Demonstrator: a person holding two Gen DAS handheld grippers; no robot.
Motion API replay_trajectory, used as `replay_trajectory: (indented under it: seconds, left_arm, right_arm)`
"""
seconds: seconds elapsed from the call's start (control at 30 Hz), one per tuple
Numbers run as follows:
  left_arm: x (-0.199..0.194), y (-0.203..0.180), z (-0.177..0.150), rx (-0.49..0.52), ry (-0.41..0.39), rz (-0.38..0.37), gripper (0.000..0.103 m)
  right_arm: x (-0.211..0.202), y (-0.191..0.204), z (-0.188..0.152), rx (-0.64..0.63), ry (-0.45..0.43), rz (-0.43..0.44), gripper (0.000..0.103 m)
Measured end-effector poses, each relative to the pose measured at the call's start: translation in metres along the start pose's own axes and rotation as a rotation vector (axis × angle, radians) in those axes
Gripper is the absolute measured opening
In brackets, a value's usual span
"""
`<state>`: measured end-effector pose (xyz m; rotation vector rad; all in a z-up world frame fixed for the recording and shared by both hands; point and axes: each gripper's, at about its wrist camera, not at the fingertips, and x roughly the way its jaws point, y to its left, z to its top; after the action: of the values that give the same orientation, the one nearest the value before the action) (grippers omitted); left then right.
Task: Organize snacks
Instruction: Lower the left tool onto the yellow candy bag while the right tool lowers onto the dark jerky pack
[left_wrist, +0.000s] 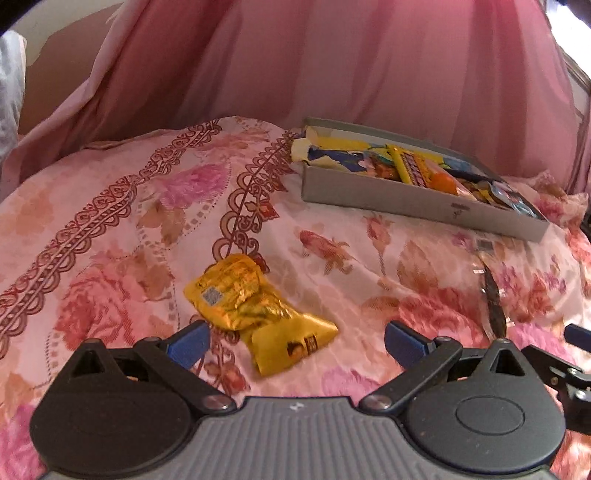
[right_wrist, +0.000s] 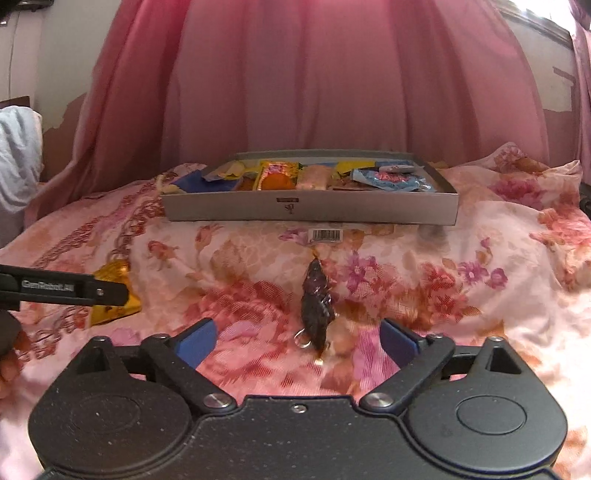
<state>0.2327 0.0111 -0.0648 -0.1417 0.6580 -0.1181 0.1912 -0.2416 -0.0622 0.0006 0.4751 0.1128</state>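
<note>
A crumpled gold foil snack packet (left_wrist: 255, 308) lies on the floral bedspread, its near end between the blue fingertips of my open left gripper (left_wrist: 297, 343). The same packet (right_wrist: 114, 295) shows at the left of the right wrist view, partly hidden behind the left gripper's black arm (right_wrist: 62, 290). A clear packet holding a dark brown snack (right_wrist: 317, 308), with a barcode label at its far end, lies just ahead of my open right gripper (right_wrist: 298, 341); it also shows in the left wrist view as a dark packet (left_wrist: 493, 301). A shallow grey cardboard box (right_wrist: 310, 210) full of colourful snack packets sits further back.
The pink floral bedspread (right_wrist: 480, 295) covers a soft, uneven bed. Pink curtains (right_wrist: 332, 81) hang behind the box. White cloth (right_wrist: 18, 155) is bunched at the far left. The grey box (left_wrist: 417, 206) sits back right in the left wrist view. A person's fingers (right_wrist: 9, 365) show at the left edge.
</note>
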Motion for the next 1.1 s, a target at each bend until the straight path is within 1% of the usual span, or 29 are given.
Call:
replay_trajectory:
  seconds: [0.13,0.17,0.23,0.3,0.47,0.53,0.57,0.6,0.63,0.67,0.7,0.73,0.83,1.1]
  left_arm:
    - [0.015,0.009,0.005,-0.071,0.036,-0.016,0.098]
    - [0.019,0.011,0.006,-0.092,0.047,-0.017,0.096]
    - [0.027,0.016,0.008,-0.134,0.078,-0.025,0.094]
    - [0.035,0.021,0.009,-0.173,0.104,-0.033,0.093]
    - [0.047,0.028,0.014,-0.2,0.124,-0.067,0.094]
    - [0.051,0.029,0.017,-0.215,0.127,-0.069,0.094]
    - [0.052,0.029,0.017,-0.222,0.125,-0.069,0.094]
    - [0.052,0.029,0.017,-0.224,0.122,-0.069,0.094]
    - [0.052,0.028,0.016,-0.218,0.118,-0.064,0.092]
    - [0.051,0.026,0.015,-0.201,0.112,-0.057,0.087]
    - [0.05,0.024,0.014,-0.179,0.102,-0.05,0.084]
    - [0.05,0.021,0.012,-0.158,0.093,-0.045,0.079]
    - [0.048,0.014,0.007,-0.108,0.081,-0.036,0.072]
    - [0.043,0.008,0.002,-0.101,0.073,-0.058,0.069]
  right_arm:
    - [0.021,-0.008,0.002,0.023,0.017,-0.014,0.091]
    - [0.026,-0.009,0.002,0.025,0.021,-0.019,0.089]
    - [0.035,-0.012,0.002,0.028,0.031,-0.027,0.088]
    - [0.045,-0.015,0.002,0.039,0.043,-0.026,0.087]
    - [0.062,-0.021,0.003,0.072,0.066,-0.016,0.087]
    - [0.068,-0.021,0.003,0.079,0.072,-0.014,0.084]
    - [0.071,-0.022,0.004,0.082,0.076,-0.014,0.08]
    - [0.073,-0.022,0.004,0.086,0.081,-0.012,0.075]
    - [0.075,-0.023,0.004,0.091,0.088,-0.01,0.073]
    - [0.076,-0.023,0.004,0.096,0.092,-0.01,0.069]
    - [0.076,-0.024,0.003,0.099,0.093,-0.007,0.062]
    - [0.076,-0.025,0.003,0.104,0.092,0.0,0.059]
    - [0.075,-0.025,0.002,0.11,0.089,0.009,0.05]
    - [0.068,-0.009,-0.002,0.036,0.098,0.045,0.048]
